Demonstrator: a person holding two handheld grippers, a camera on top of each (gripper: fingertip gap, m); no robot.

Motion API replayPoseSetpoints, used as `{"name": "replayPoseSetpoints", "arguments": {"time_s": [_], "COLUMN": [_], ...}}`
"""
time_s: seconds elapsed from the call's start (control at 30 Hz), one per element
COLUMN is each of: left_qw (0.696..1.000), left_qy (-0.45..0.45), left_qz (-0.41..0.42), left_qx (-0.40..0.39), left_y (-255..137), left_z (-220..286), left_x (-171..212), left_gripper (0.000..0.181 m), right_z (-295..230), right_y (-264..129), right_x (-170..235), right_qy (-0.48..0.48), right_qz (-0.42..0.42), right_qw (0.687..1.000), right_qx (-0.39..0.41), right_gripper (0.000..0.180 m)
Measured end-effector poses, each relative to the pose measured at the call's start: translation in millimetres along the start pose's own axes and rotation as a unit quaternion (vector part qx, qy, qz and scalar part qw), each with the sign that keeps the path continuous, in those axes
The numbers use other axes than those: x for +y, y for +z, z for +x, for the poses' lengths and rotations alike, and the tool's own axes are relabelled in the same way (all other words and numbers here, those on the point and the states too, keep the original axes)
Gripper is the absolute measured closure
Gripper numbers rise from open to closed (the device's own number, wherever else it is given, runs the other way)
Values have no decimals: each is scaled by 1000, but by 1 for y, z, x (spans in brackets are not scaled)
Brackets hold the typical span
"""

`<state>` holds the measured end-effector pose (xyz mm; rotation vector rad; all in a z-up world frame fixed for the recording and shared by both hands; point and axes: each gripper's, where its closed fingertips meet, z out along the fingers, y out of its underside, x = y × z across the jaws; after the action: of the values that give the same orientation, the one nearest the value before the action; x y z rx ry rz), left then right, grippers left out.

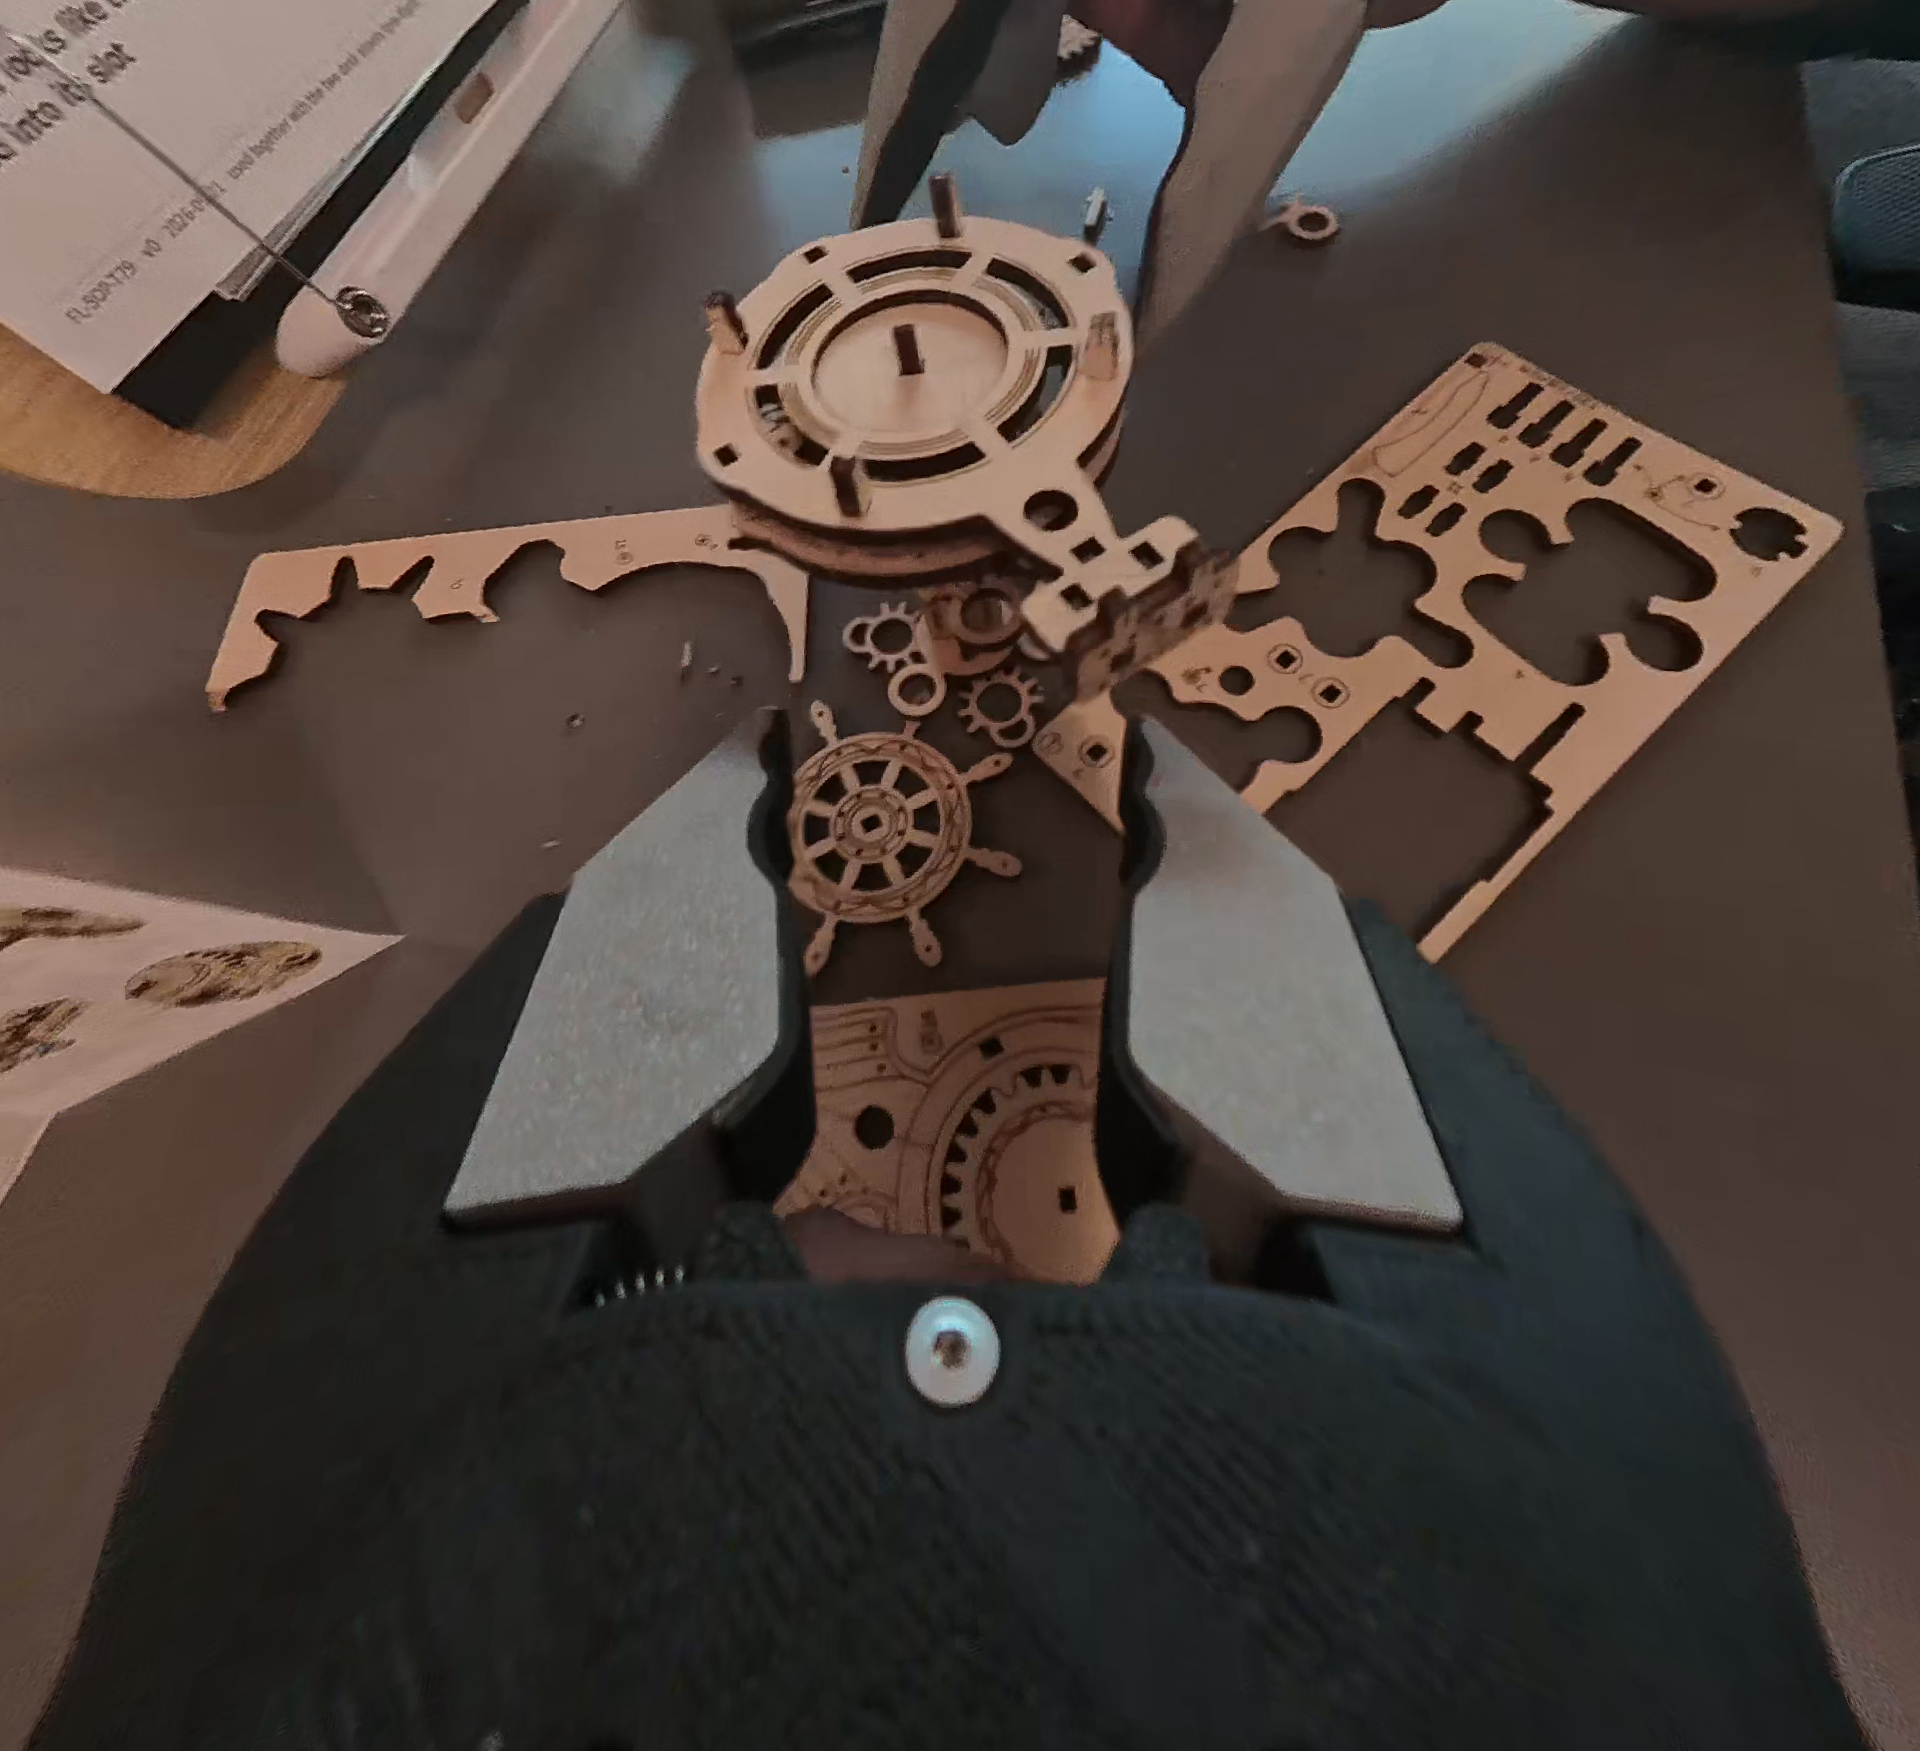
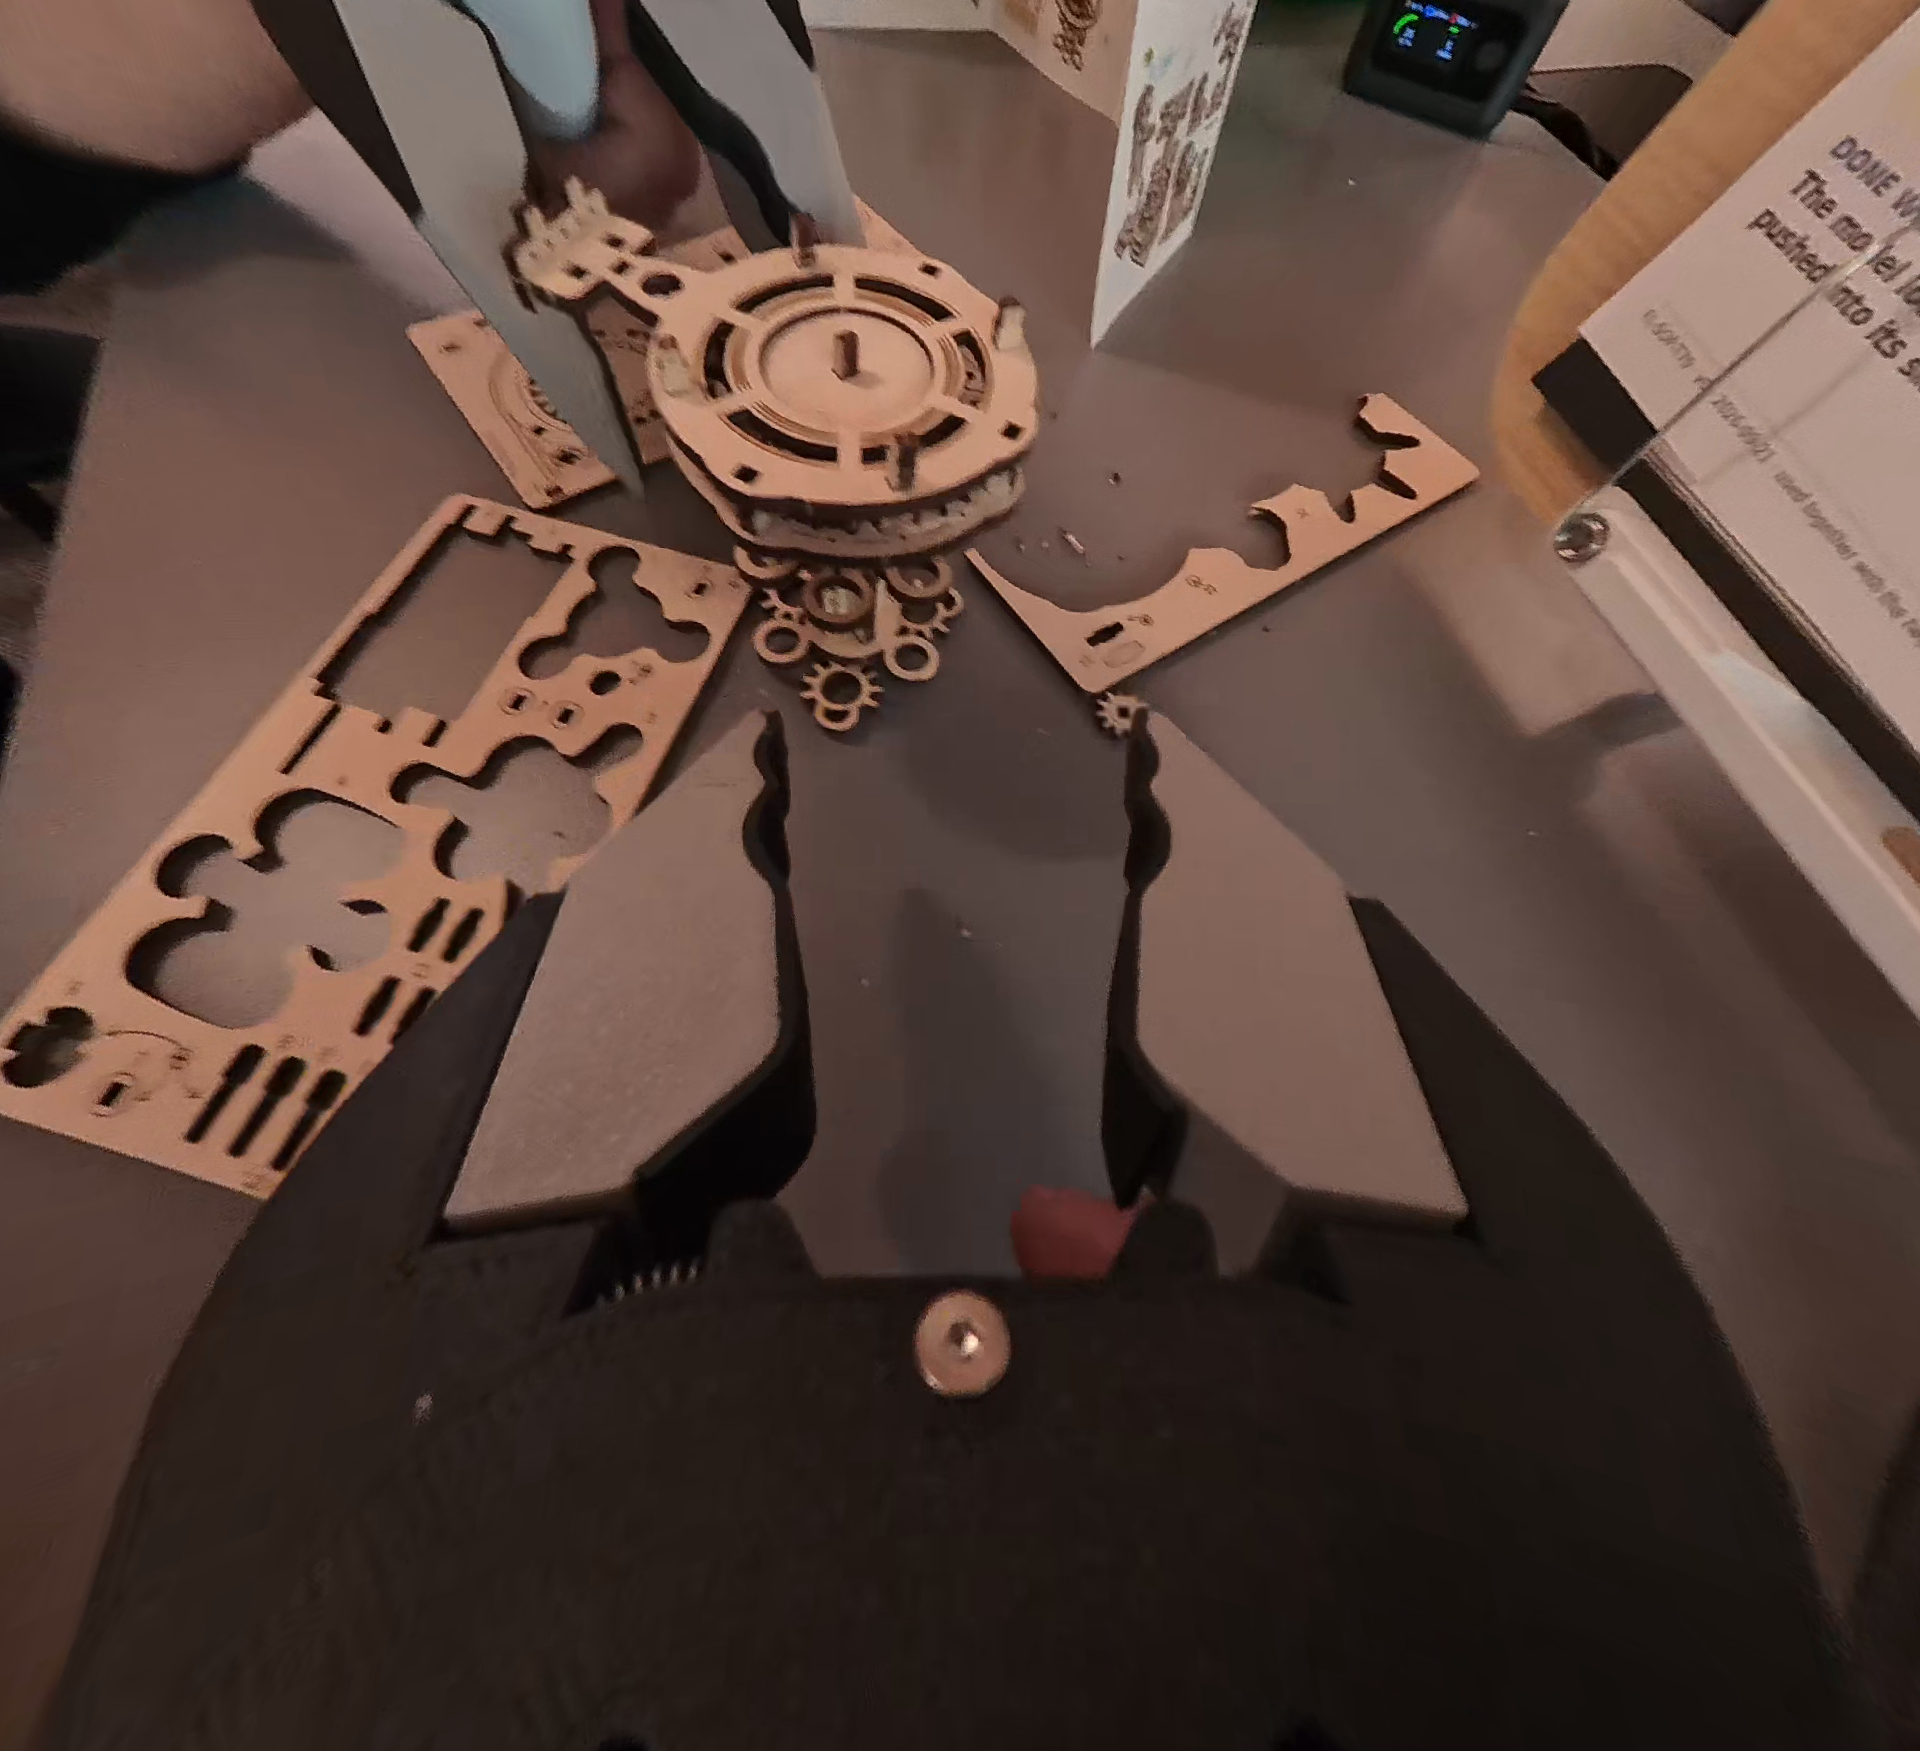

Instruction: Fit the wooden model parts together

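While the round layered wooden assembly point(image 1: 914, 397) hangs tilted above the grey table point(image 1: 1558, 247), neither gripper's own camera shows anything between its fingers. The left gripper point(image 1: 951, 766) has its jaws spread apart with only the table and loose parts beneath them. The right gripper point(image 2: 951, 766) is spread likewise and looks empty in its own view. Seen from the opposite cameras, each gripper's fingers reach the assembly's far side, but whether either one actually pinches it, or what keeps it raised, I cannot tell; motion blur hides the contact.

As a judgement, the build is well along but unfinished. The assembly already stacks several slotted discs with a gear layer showing at its edge, a central peg point(image 1: 906, 345) standing up from the middle, further pegs around the rim, and a forked arm point(image 1: 1117, 574) sticking out on one side. Still loose on the table are a ship's wheel piece point(image 1: 883, 834), lying just ahead of the left gripper's fingertips, and a cluster of small gears and rings point(image 2: 847, 626) directly under the raised assembly. One tiny gear point(image 2: 1120, 714) sits near a right fingertip. A largely emptied cut-out sheet point(image 2: 312, 828), a broken sheet offcut point(image 2: 1236, 548) and an engraved gear panel point(image 1: 966, 1109) lie around them. A folded instruction leaflet point(image 2: 1184, 91) stands behind. The wheel probably belongs on the central peg, with the small gears still to be placed.
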<state>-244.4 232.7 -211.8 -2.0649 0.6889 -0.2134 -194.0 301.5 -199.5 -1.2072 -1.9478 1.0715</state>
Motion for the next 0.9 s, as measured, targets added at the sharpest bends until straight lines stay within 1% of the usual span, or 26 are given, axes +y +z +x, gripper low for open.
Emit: {"name": "replayPoseSetpoints", "arguments": {"time_s": [0.1, 0.13, 0.2, 0.23, 0.27, 0.3, 0.4, 0.53, 0.67, 0.73, 0.83, 0.9], "left_qw": [1000, 999, 993, 989, 986, 983, 971, 955, 945, 943, 928, 902], "left_qy": [-20, -21, -32, -53, -68, -78, -100, -126, -91, -96, -98, -75], "left_qz": [2, -12, -7, -6, -6, -1, 36, 62, 69, 79, 102, 131], "left_qx": [-23, -48, -112, -139, -152, -165, -216, -263, -306, -309, -344, -405], "left_y": [-8, -10, -10, -9, -7, -7, -17, -26, -33, -36, -56, -94], "left_z": [-12, -20, -42, -53, -58, -63, -79, -92, -97, -99, -111, -126], "left_x": [12, 18, 19, 20, 19, 17, 8, 0, -6, -9, -13, -21], "left_gripper": [124, 126, 130, 128, 123, 122, 125, 122, 124, 124, 124, 125], "right_z": [15, 19, 26, 31, 35, 39, 47, 56, 62, 64, 67, 69], "right_y": [-5, -6, -9, -11, -12, -14, -18, -17, -15, -16, -16, -18], "right_x": [10, 13, 16, 17, 18, 18, 18, 20, 23, 24, 27, 28], "right_qy": [-15, -9, 13, 22, 25, 25, 23, 22, 13, 4, -6, -11], "right_qz": [-4, -5, 1, 3, 4, 6, 12, 7, -6, -11, -22, -25], "right_qw": [999, 999, 999, 998, 997, 997, 994, 992, 990, 988, 986, 984], "right_qx": [34, 42, 50, 61, 69, 79, 102, 122, 142, 152, 165, 174], "right_gripper": [125, 125, 126, 125, 124, 124, 122, 122, 122, 122, 121, 121]}}
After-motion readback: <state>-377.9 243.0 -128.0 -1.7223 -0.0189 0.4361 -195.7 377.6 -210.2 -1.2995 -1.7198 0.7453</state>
